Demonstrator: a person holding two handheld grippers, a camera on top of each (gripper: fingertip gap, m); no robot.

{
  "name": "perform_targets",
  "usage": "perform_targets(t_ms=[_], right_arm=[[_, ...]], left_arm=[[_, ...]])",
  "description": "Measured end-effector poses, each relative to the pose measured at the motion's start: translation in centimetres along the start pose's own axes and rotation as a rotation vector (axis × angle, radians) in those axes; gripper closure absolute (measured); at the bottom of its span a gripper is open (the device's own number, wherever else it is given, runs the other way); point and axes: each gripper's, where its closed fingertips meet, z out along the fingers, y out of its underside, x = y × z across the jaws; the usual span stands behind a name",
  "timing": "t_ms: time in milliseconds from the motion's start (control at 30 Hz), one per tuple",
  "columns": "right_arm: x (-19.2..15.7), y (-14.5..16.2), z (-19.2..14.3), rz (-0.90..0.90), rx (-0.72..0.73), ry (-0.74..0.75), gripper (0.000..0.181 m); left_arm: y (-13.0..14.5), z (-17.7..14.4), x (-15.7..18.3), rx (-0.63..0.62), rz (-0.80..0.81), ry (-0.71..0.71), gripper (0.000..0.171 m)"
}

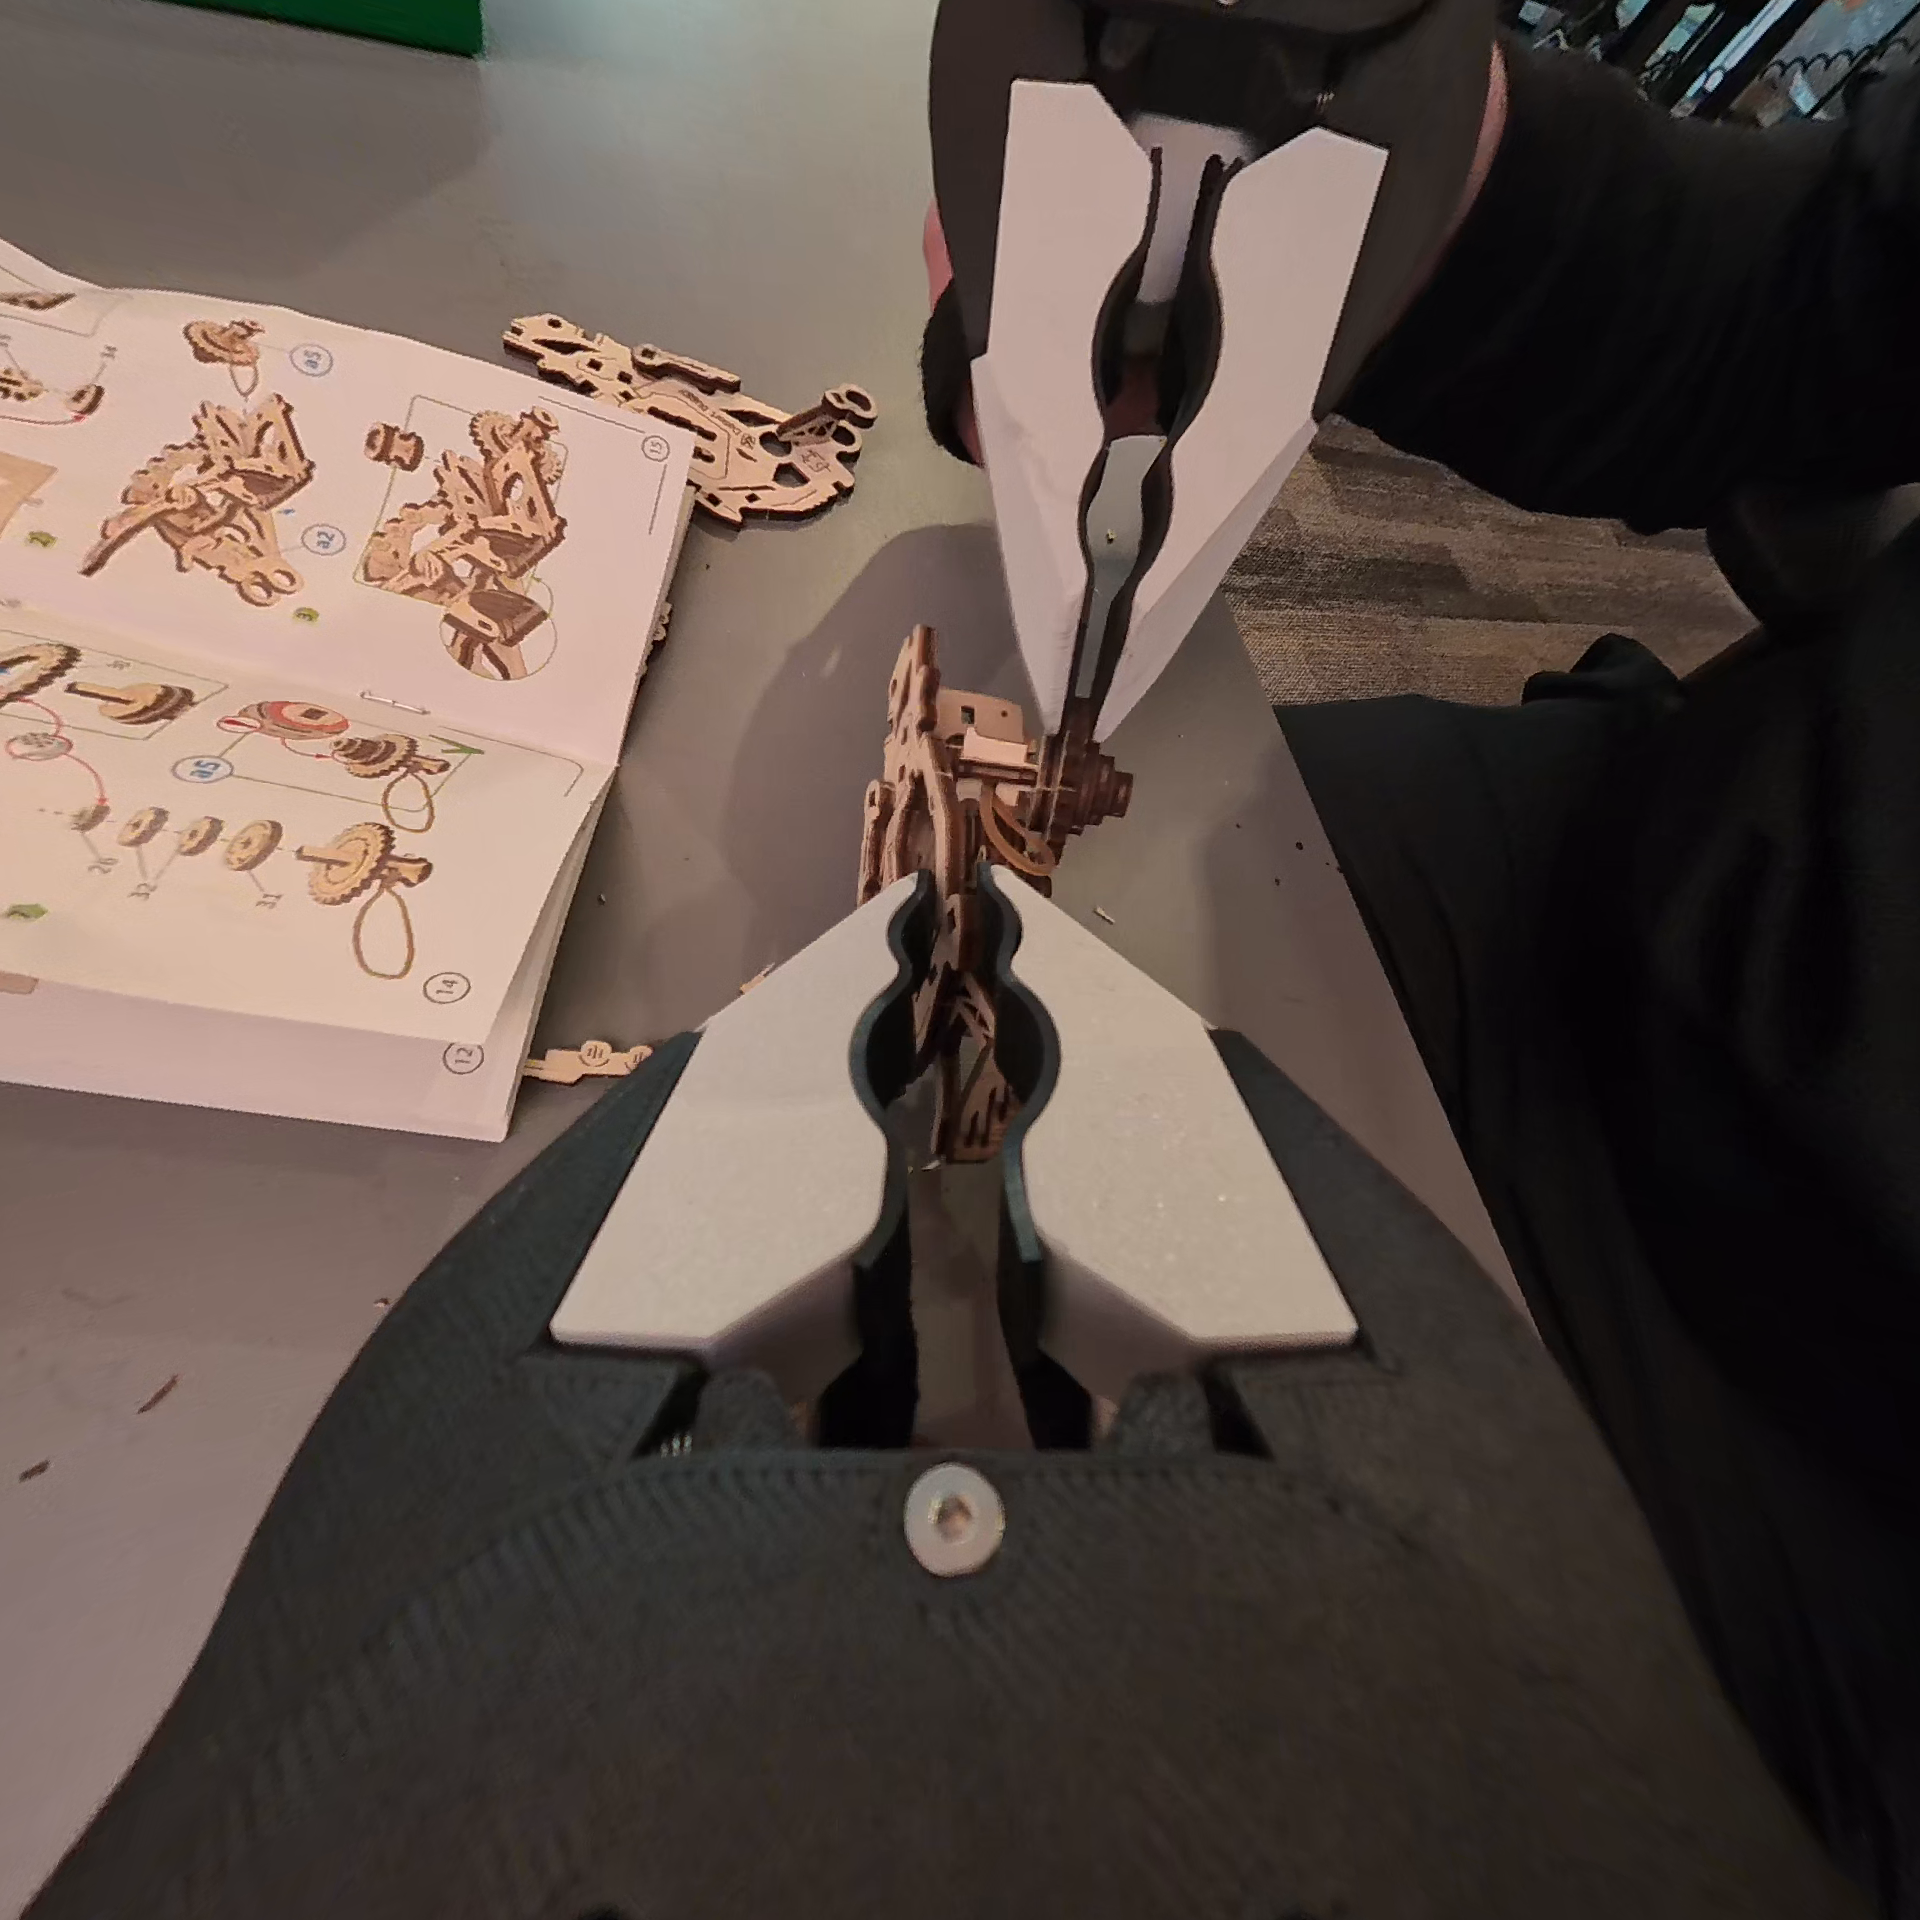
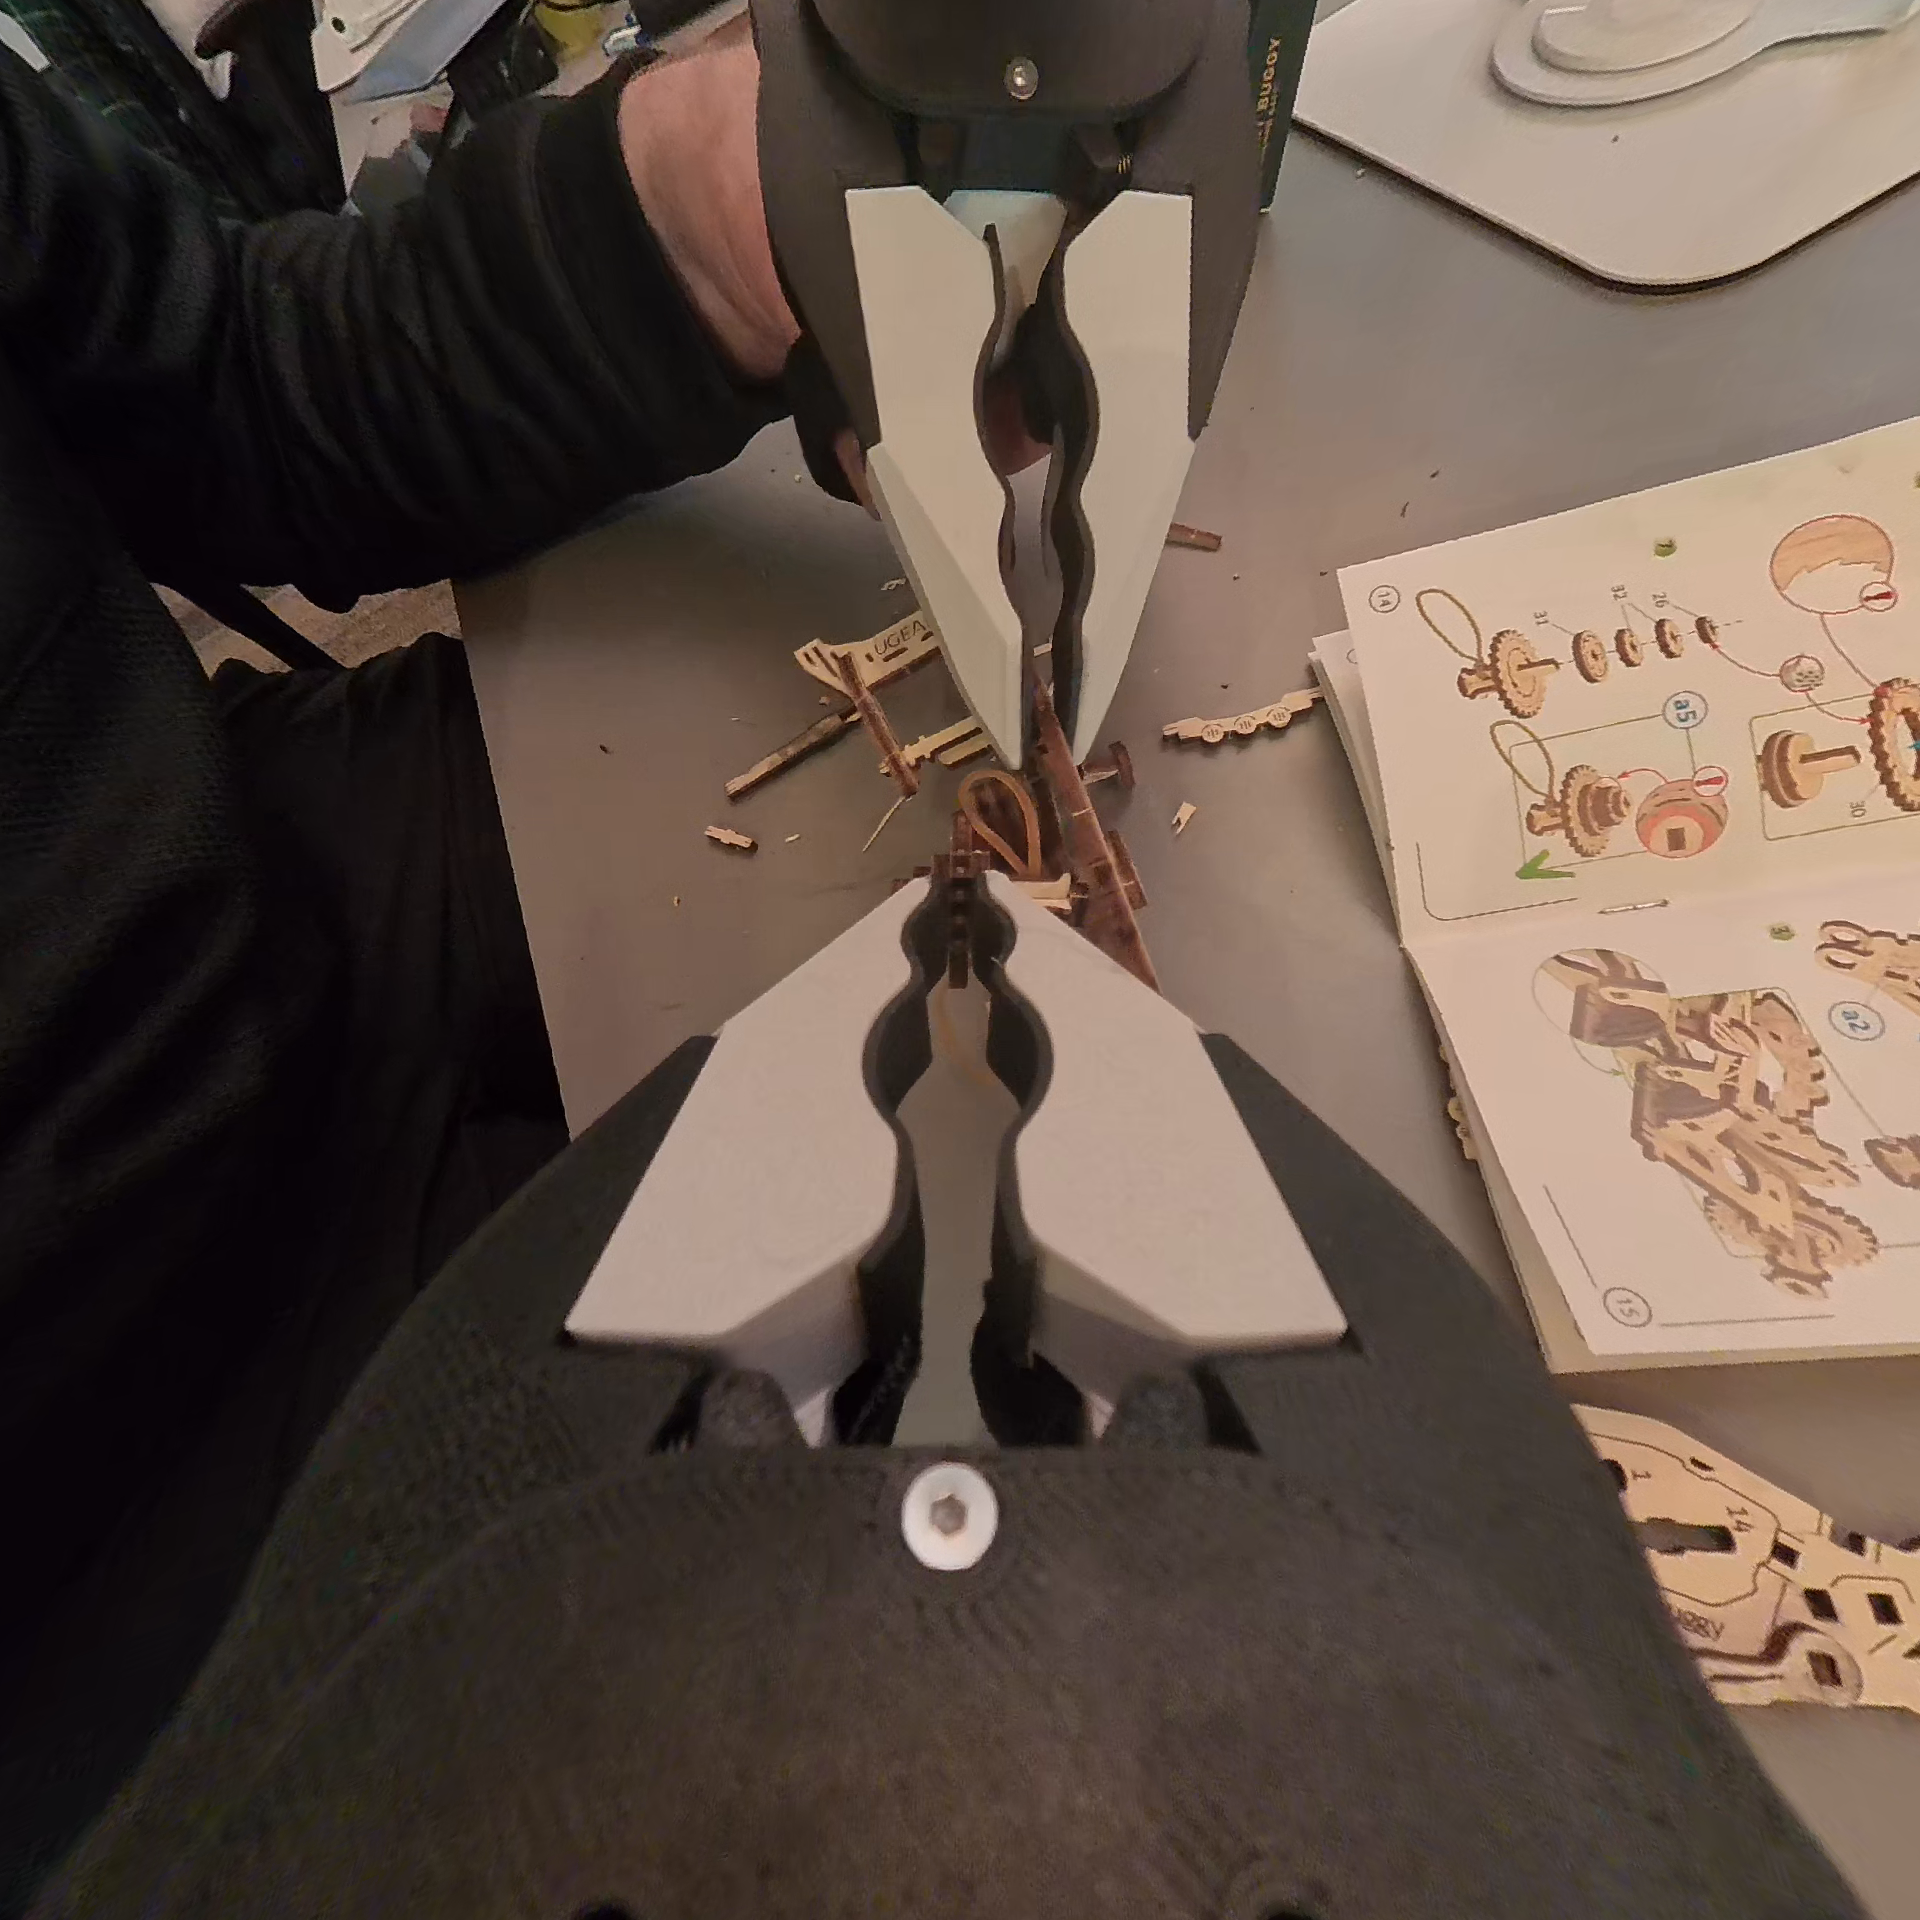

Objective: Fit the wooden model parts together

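My left gripper is shut on the flat side of a partly built wooden model and holds it on edge just above the grey table. My right gripper comes down from the far side and is shut on a small stacked gear piece at the model's right side. A tan rubber band loops from that piece. In the right wrist view my right gripper pinches the dark gear stack. The rubber band and the model lie beyond it, with the left gripper clamped on the model.
An open instruction booklet lies beside the work. A cut wooden parts sheet and loose wooden parts lie on the table. The table edge runs close by, with a person's dark clothing beyond.
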Motion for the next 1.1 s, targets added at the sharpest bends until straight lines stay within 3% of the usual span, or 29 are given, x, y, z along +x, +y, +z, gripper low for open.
perform_targets(t_ms=[267, 700, 1100], right_arm=[[0.3, -0.1, -0.7, 0.001, 0.009, 0.015, 0.181], [-0.1, -2.7, -2.5, -0.036, 0.081, 0.049, 0.181], [-0.4, -4.1, -4.0, -0.074, 0.099, 0.092, 0.181]], left_arm=[[-0.1, -0.3, -0.5, -0.005, -0.017, -0.035, 0.167], [-1.9, -2.3, -1.8, 0.243, -0.349, 0.138, 0.168], [-2.9, -3.2, -1.9, 0.342, -0.376, 0.194, 0.168]])
